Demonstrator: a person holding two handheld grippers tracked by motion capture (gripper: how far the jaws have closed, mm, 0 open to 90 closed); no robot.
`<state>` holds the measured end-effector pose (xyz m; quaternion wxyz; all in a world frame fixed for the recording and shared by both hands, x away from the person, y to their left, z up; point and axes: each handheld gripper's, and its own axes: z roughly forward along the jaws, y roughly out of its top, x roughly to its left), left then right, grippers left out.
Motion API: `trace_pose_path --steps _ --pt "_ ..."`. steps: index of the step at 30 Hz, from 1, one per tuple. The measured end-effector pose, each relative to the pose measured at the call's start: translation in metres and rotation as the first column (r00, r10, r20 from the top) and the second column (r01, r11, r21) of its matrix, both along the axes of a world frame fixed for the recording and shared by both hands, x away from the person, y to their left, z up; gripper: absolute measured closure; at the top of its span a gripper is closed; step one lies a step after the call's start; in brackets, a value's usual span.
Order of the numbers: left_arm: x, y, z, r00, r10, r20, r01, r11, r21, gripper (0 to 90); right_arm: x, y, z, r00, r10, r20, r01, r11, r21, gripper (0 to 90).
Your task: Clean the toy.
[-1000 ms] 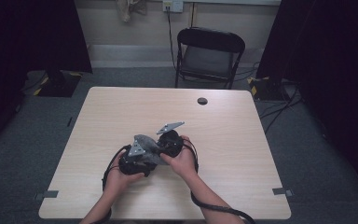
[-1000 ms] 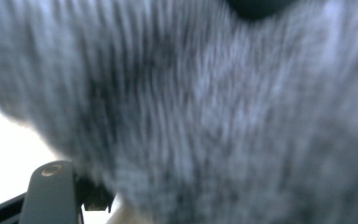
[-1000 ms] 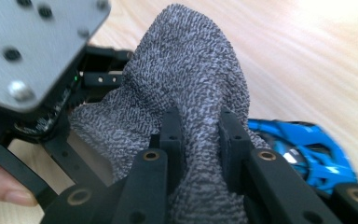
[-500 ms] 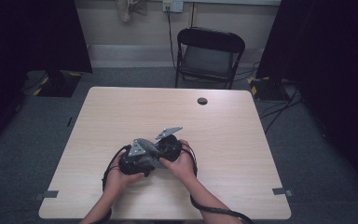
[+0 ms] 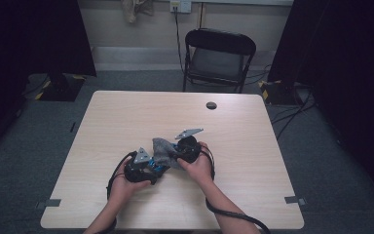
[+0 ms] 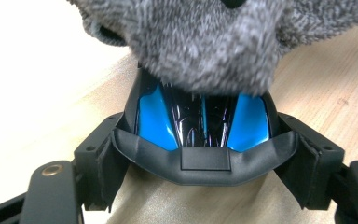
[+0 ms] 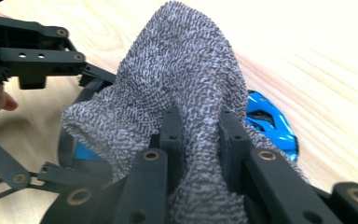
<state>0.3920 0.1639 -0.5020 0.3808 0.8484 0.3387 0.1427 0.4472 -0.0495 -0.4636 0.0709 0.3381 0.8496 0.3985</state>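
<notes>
Grey sock [image 7: 186, 93] pinched in right tongs [image 7: 200, 126], draped over blue-black object [image 6: 200, 126] clamped by left tongs [image 6: 200, 154]

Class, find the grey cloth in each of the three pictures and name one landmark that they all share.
High view: the cloth lies centre-low, between the two grippers.
Left gripper view: it spans the top edge, draped over the blue and black object.
Right gripper view: it rises through the middle, pinched in the jaws.
Shared landmark: the blue and black object, on the wooden table.
</notes>
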Motion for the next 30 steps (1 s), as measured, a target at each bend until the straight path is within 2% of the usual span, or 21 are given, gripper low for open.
trace_pose_path --steps 7,14,21,30 --pt "0.0 0.0 0.0 1.0 -0.003 0.001 0.003 1.0 0.001 24.5 0.006 -0.006 -0.003 0.9995 -0.032 0.005 0.032 0.999 -0.011 75.5" --pt "0.0 0.0 0.0 1.0 0.002 -0.001 -0.002 1.0 0.0 24.5 0.016 -0.007 -0.004 0.9979 -0.063 0.015 0.064 0.997 -0.052 75.6" --pt "0.0 0.0 0.0 1.0 0.001 -0.002 -0.001 1.0 0.0 24.5 0.025 -0.009 -0.005 0.9956 -0.093 -0.009 0.093 0.994 -0.051 75.5" --pt "0.0 0.0 0.0 1.0 0.001 -0.002 -0.001 1.0 0.0 24.5 0.03 -0.01 -0.007 0.9899 -0.142 -0.001 0.141 0.988 -0.07 75.5"
